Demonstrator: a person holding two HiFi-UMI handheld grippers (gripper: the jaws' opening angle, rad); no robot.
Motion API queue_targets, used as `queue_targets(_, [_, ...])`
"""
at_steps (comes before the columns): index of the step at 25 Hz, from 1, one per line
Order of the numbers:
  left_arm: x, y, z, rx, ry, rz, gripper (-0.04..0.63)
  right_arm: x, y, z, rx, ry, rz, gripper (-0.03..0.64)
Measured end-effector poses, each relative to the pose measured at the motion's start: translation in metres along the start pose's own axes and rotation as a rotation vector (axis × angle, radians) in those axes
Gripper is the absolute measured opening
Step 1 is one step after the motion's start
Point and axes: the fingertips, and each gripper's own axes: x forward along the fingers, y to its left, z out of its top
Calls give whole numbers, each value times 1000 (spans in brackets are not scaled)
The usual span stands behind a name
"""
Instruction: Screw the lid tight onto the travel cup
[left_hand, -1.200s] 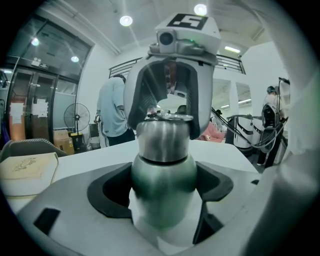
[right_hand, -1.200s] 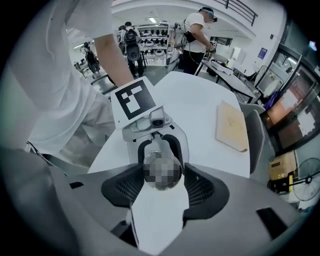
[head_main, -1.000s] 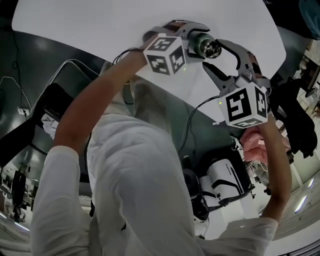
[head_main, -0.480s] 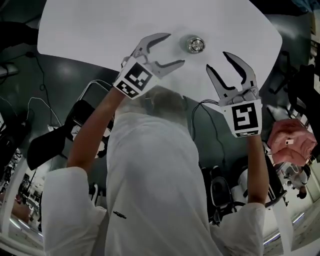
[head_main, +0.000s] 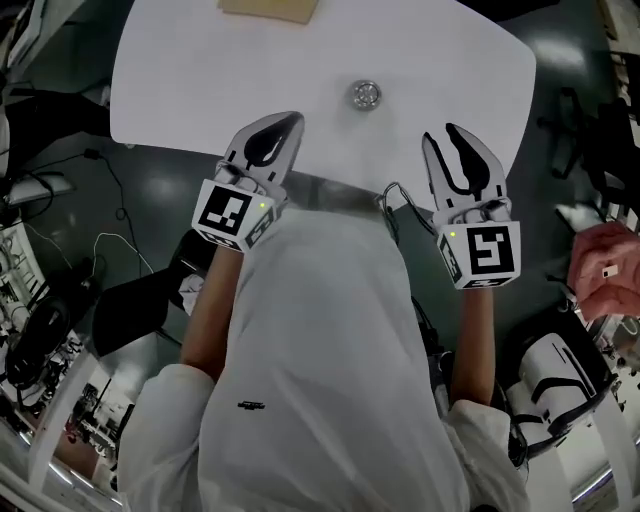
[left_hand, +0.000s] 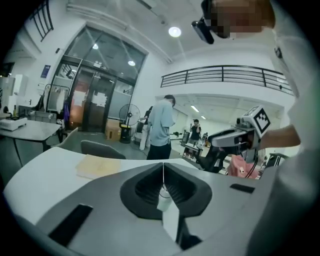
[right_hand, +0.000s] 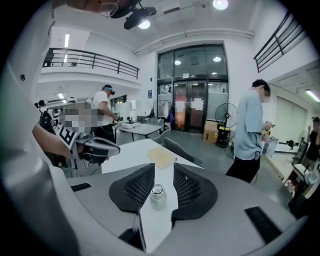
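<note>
The travel cup (head_main: 365, 95), small with a shiny lid on top, stands alone on the white table (head_main: 200, 90), clear of both grippers. My left gripper (head_main: 292, 120) hovers over the table's near edge, left of the cup, with its jaws shut and nothing in them. My right gripper (head_main: 440, 135) hangs at the near edge, right of the cup; its jaws are closing, with a narrow gap left and nothing held. In the right gripper view the cup (right_hand: 157, 194) shows far off through the right gripper (right_hand: 164, 172). The left gripper view shows the left gripper (left_hand: 163, 167) shut.
A tan flat board (head_main: 268, 8) lies at the table's far side, also the tan board (right_hand: 161, 157) beyond the cup. Cables, chairs and dark floor surround the table. People stand in the hall beyond, one person (left_hand: 161, 125) near the table.
The cup went from the left gripper's jaws in the air to standing on the table. Both grippers drew back to the near edge; the left one shut and the right one narrowed.
</note>
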Motion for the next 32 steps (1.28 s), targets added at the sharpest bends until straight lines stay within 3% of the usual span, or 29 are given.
queue_targets(4, [-21, -10, 22, 40, 26, 30, 5, -27, 4, 14, 39, -78, -89, 23])
queue_targets(9, [-55, -20, 42, 26, 2, 66, 5, -36, 19, 15, 39, -113, -119, 20])
queue_targets(15, [-82, -37, 55, 41, -50, 93, 5, -35, 36, 18, 14, -126, -83, 20])
queue_targets(18, [-79, -47, 55, 15, -66, 86, 5, -35, 42, 15, -10, -113, -40, 20])
queue_targets(24, [-59, -64, 58, 42, -55, 55, 5, -30, 49, 9, -43, -73, 55, 20])
queue_targets(32, [-48, -70, 53, 42, -22, 42, 5, -32, 44, -1, -4, -83, 29, 20])
